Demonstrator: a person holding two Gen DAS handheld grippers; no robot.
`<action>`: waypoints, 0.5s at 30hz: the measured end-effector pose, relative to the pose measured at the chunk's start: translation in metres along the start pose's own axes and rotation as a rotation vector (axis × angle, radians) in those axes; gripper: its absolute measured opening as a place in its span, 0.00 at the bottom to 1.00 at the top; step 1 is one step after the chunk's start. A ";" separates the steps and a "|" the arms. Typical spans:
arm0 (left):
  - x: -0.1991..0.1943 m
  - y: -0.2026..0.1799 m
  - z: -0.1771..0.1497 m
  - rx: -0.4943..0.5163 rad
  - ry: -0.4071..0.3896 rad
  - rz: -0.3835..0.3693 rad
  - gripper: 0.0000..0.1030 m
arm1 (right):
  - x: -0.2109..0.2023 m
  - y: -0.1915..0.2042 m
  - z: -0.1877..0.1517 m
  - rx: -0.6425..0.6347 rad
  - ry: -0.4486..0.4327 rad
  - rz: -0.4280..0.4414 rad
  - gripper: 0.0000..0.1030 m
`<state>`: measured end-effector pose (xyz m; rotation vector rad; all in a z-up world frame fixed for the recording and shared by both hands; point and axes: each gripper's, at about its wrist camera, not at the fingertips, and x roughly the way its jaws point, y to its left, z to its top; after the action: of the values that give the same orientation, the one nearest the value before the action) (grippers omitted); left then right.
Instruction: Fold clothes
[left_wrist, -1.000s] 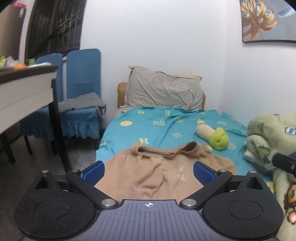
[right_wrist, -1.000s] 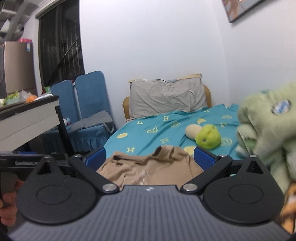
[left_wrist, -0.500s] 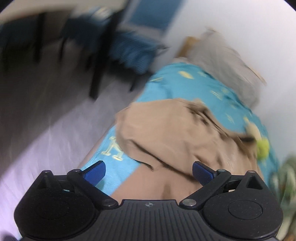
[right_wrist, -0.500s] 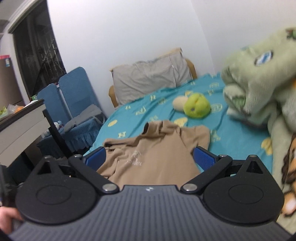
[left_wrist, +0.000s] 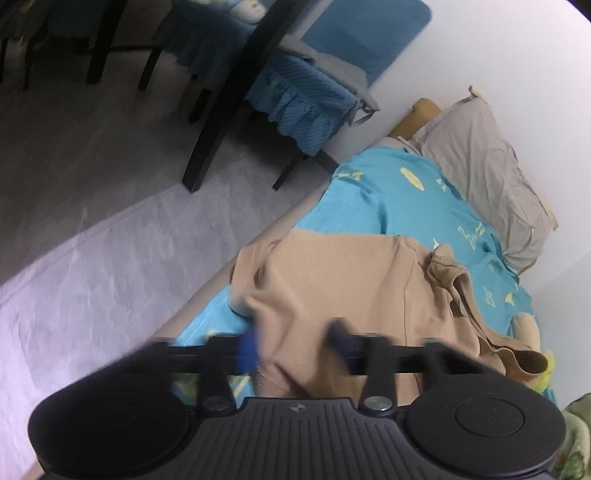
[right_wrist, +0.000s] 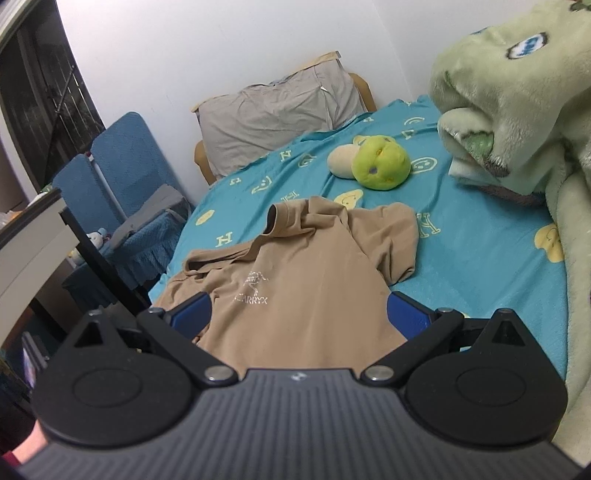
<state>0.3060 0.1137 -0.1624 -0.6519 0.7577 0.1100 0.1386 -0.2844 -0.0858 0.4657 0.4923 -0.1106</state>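
Observation:
A tan short-sleeved shirt (left_wrist: 351, 280) lies chest-up on the turquoise bed sheet (left_wrist: 388, 192), its left side hanging at the bed's edge. My left gripper (left_wrist: 291, 339) is low over that side of the shirt; its jaws are closing, blurred, with a ridge of tan cloth between the blue pads. In the right wrist view the shirt (right_wrist: 306, 266) shows a pale chest logo and a rumpled collar. My right gripper (right_wrist: 299, 314) stands open just above the shirt's lower part, and its pads are clear of the cloth.
A grey pillow (right_wrist: 277, 107) leans at the head of the bed. A green and cream plush toy (right_wrist: 380, 162) lies beyond the shirt. A bulky green blanket (right_wrist: 517, 92) fills the right side. Blue chairs (left_wrist: 295, 96) and a dark table leg (left_wrist: 229, 103) stand on the floor left of the bed.
The left gripper dropped, rolled and came in over the shirt's edge by the bed side, and its jaws narrowed onto cloth. The right gripper sank closer to the shirt, still open.

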 end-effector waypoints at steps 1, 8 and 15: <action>0.002 -0.002 0.002 0.010 -0.004 -0.014 0.04 | 0.002 0.000 0.000 -0.001 0.002 -0.002 1.00; -0.017 -0.050 0.064 0.157 -0.139 -0.042 0.03 | 0.011 -0.006 0.007 0.010 -0.008 -0.031 1.00; 0.031 -0.096 0.123 0.470 -0.192 0.288 0.03 | 0.024 -0.013 0.009 -0.006 -0.024 -0.090 1.00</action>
<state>0.4336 0.1053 -0.0675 -0.0806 0.6566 0.2457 0.1613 -0.3000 -0.0954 0.4356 0.4904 -0.2005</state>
